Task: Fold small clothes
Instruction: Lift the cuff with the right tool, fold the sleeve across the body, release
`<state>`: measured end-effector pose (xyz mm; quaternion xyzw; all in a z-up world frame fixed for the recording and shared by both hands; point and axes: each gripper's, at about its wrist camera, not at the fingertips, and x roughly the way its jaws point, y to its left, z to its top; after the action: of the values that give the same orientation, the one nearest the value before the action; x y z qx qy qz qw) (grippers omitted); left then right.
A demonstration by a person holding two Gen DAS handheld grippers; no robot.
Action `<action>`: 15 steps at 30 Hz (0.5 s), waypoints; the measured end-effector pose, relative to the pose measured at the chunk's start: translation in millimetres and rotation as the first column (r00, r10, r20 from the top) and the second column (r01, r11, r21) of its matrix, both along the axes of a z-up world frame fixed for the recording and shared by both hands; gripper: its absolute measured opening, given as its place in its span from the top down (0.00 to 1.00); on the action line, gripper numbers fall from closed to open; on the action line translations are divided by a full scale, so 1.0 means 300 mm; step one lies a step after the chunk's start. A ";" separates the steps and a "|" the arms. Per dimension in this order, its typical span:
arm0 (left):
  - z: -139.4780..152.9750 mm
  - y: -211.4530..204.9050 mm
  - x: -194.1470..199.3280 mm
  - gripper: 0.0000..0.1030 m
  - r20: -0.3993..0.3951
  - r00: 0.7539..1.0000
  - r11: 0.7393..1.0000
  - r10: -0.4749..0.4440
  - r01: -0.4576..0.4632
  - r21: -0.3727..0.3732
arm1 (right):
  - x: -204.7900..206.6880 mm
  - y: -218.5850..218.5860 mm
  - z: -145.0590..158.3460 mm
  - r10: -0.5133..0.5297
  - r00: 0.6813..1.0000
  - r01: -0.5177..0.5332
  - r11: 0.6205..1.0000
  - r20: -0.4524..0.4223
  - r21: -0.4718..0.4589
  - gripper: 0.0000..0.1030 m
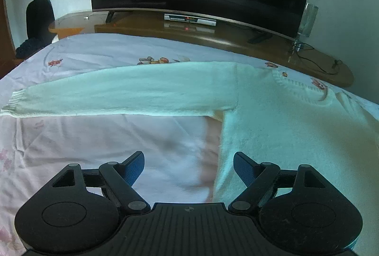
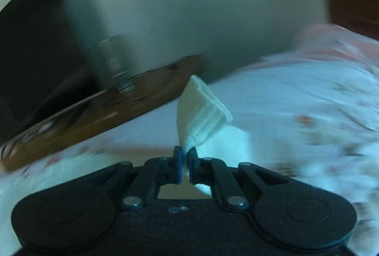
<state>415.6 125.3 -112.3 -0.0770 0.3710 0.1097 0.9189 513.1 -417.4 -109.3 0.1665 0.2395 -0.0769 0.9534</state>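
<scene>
On the left, we see the sweater [image 1: 272,118] lying flat on the bed [image 1: 94,137], one sleeve [image 1: 123,92] stretched out to the left with its cuff near the bed's left edge, the body to the right and the collar on the far side. Our left gripper [image 1: 189,168] hovers over the bare sheet just beside the sweater's near-left edge, jaws wide apart with nothing between them.

On the right, our right gripper [image 2: 185,156] is clamped on the ribbed cuff [image 2: 203,111] of the other sleeve, lifted clear of the bed; that view is blurred, so how the rest of that sleeve hangs we can only guess.

We judge the first sleeve fold is in hand. Next, the held cuff needs carrying across the body and laying flat, then the left sleeve needs the same.
</scene>
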 end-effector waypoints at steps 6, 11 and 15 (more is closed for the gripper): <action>0.025 0.051 -0.007 0.20 -0.002 1.000 1.000 -0.005 0.005 -0.027 | 0.102 0.467 0.018 0.297 0.954 -0.298 0.952 -0.022 -0.062 0.94; 0.051 0.089 0.032 0.20 0.011 0.999 0.998 -0.031 0.032 -0.050 | 0.137 0.785 -0.034 0.465 0.881 -0.472 0.875 -0.086 -0.110 0.94; 0.045 0.091 0.079 0.21 0.014 0.998 0.994 -0.067 0.068 -0.080 | 0.129 0.918 -0.092 0.525 0.841 -0.540 0.829 -0.128 -0.145 0.92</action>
<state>439.1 152.5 -98.7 -0.1022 0.3724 0.0630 0.9203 551.7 -142.1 -136.9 0.0052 0.3080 0.1642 0.9371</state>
